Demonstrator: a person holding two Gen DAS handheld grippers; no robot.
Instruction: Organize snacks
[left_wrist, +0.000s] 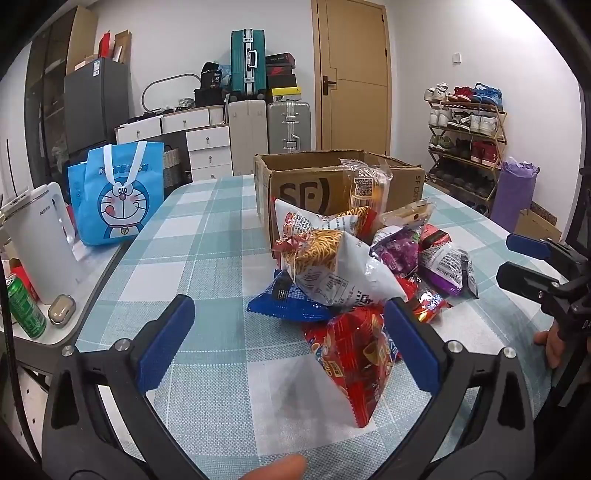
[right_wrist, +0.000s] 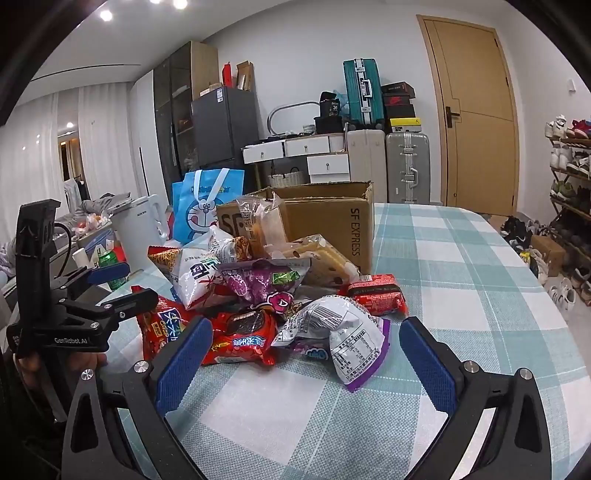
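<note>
You hold a two-finger gripper in each hand above a table covered in a teal and white checked tablecloth (left_wrist: 207, 229). Your left gripper (left_wrist: 288, 343) has its blue-padded jaws spread wide, with nothing gripped; the tip of a red snack bag (left_wrist: 354, 343) lies on the cloth between them, close against the right pad. Your right gripper (right_wrist: 303, 369) is also spread fully apart and holds nothing; the near edge of the snack pile reaches in between its pads.

The snacks sit heaped in the middle of the table, just in front of an open cardboard SF Express box (right_wrist: 328, 221). In the right wrist view the closest items are a white and purple packet (right_wrist: 351, 343) turned label side up, a red packet with a dark cookie picture (right_wrist: 243, 336), and a small red wrapped bar (right_wrist: 376, 291) off to the right side. A large white bag of noodle snacks (left_wrist: 332, 266) tops the pile in the left wrist view, with a blue packet (left_wrist: 288, 302) beneath it.

To the left of the table stands a blue Doraemon tote bag (left_wrist: 118, 195), a white kettle (left_wrist: 40, 236) and a green can (left_wrist: 26, 306).
</note>
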